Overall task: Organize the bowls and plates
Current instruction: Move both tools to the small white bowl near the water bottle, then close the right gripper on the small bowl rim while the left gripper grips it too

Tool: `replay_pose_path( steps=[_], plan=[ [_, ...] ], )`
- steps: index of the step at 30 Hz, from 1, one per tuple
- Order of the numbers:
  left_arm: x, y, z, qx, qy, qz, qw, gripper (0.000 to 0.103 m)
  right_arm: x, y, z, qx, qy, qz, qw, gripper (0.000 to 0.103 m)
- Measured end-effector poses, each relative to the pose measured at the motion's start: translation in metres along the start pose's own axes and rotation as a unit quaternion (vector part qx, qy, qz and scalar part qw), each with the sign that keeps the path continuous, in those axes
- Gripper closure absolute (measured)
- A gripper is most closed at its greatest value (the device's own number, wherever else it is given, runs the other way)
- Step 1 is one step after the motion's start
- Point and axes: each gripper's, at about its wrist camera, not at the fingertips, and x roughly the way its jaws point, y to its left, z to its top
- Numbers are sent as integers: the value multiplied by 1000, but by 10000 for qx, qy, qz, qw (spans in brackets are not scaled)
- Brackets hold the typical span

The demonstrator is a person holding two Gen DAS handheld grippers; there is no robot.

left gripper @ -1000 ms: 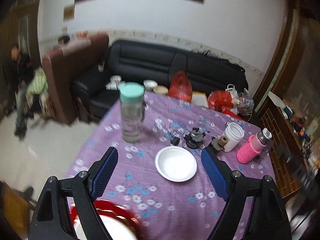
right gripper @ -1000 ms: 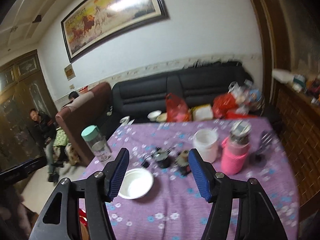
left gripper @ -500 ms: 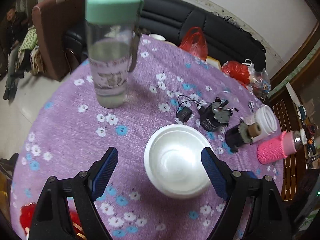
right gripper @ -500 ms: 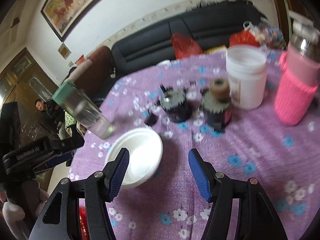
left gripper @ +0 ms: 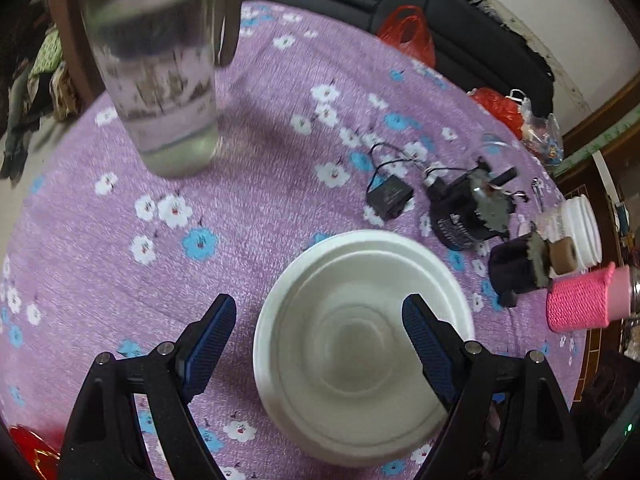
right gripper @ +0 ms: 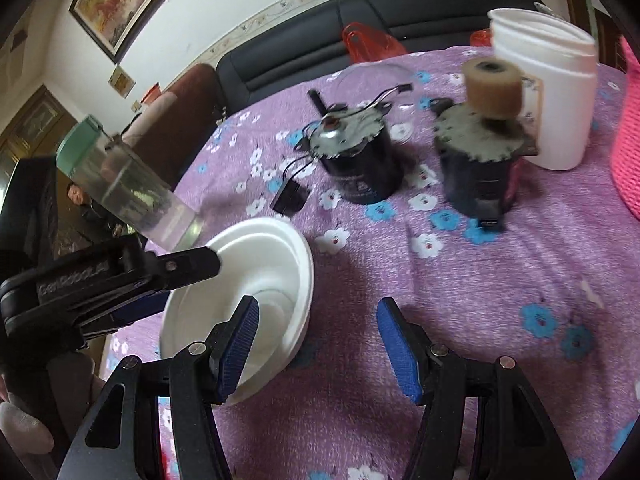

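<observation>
A home living room; black sofa (right gripper: 400,12), framed painting (right gripper: 116,0), floral-clothed table (right gripper: 480,280).

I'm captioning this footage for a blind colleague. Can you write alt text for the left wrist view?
The open left gripper hovers over a white bowl on a purple flowered tablecloth, one finger above the bowl and the other outside its rim. A clear water bottle stands behind on the left; two small black motors and a pink-sleeved bottle are on the right.

You get soft, even indoor light with faint shadows on the desk (left gripper: 260,208). Both views bend strongly and go black at the corners. The water bottle (left gripper: 156,68) and white bowl (right gripper: 256,296) look motion-blurred.
</observation>
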Motion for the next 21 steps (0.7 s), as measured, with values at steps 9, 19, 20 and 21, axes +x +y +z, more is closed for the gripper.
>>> replay_pose_path(
  steps=[9,19,20,21],
  plan=[
    [14,-13,-5,254,364,75,9990,82,13,6,-3,-100,160,37,9998,57],
    [-1,-19,-21,364,322,26,9988,88,-8,-10,-4,190,123,56,9997,83],
    [-4,-19,-24,385,314,27,9988,88,-13,-10,-5,226,94,74,9997,83],
    [-7,-20,-26,404,316,18,9987,88,-16,-10,-5,252,70,88,9996,83]
  ],
)
